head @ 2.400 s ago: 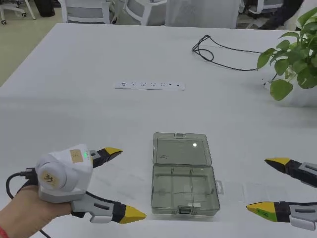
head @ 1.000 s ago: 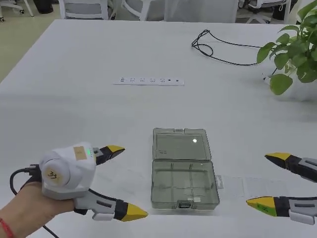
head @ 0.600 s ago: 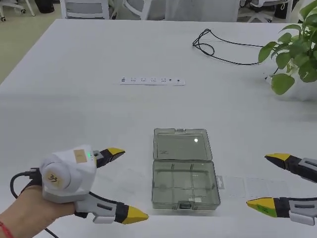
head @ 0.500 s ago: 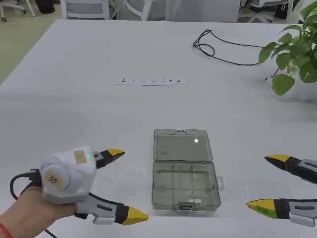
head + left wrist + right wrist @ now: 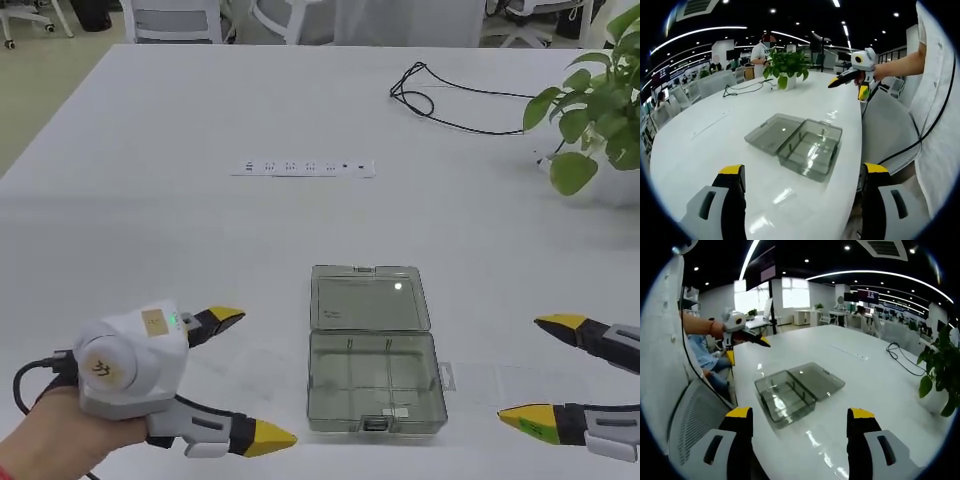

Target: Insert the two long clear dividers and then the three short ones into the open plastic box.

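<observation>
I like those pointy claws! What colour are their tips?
Yellow on the left gripper and right gripper. The head view shows it best.

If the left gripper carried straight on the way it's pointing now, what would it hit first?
Probably the open plastic box, which lies dead ahead between the open jaws of the left gripper in its own view. Height is unclear; it might pass over the box.

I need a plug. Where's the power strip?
Head view: the white power strip lies beyond the open plastic box, left of the black cable.
</observation>
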Tool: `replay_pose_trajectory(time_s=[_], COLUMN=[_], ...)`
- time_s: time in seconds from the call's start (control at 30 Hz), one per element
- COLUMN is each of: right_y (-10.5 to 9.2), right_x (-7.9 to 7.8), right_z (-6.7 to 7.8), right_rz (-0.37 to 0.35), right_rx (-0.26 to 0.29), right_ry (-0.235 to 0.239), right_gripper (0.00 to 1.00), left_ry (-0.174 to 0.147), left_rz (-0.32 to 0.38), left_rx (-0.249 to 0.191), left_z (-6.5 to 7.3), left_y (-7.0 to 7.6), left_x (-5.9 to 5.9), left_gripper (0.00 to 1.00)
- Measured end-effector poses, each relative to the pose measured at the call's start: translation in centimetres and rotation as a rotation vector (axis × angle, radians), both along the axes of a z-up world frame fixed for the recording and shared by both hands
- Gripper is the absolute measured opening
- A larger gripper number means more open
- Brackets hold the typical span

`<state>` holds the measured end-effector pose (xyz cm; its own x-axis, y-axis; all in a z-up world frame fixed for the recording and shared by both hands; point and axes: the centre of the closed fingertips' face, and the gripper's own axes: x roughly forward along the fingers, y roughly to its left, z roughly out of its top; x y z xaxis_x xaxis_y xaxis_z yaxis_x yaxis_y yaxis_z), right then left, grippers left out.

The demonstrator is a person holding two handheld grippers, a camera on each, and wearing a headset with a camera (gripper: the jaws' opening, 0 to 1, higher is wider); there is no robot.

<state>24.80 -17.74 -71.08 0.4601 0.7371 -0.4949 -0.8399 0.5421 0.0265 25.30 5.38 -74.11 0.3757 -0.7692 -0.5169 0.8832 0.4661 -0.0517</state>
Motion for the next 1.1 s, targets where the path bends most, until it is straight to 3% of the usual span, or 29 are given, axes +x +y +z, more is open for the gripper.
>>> replay_pose_trajectory(time_s=[0.3,0.63,1.1], right_y=[0.0,0.1,0.3], right_x=[0.1,0.2,0.2], right_z=[-0.1,0.0,-0.1], right_rz=[-0.006,-0.017,-0.026], right_rx=[0.007,0.018,0.029], right_ry=[0.002,0.003,0.009], right_gripper=[0.78,0.77,0.77], left_ry=[0.039,0.099,0.194], left_rz=[0.085,0.22,0.372], left_rx=[0.031,0.064,0.119], left_z=[-1.5,-2.8,-4.3], left_y=[2.6,5.9,7.8], left_x=[1.5,2.9,3.1], left_gripper=[0.96,0.85,0.63])
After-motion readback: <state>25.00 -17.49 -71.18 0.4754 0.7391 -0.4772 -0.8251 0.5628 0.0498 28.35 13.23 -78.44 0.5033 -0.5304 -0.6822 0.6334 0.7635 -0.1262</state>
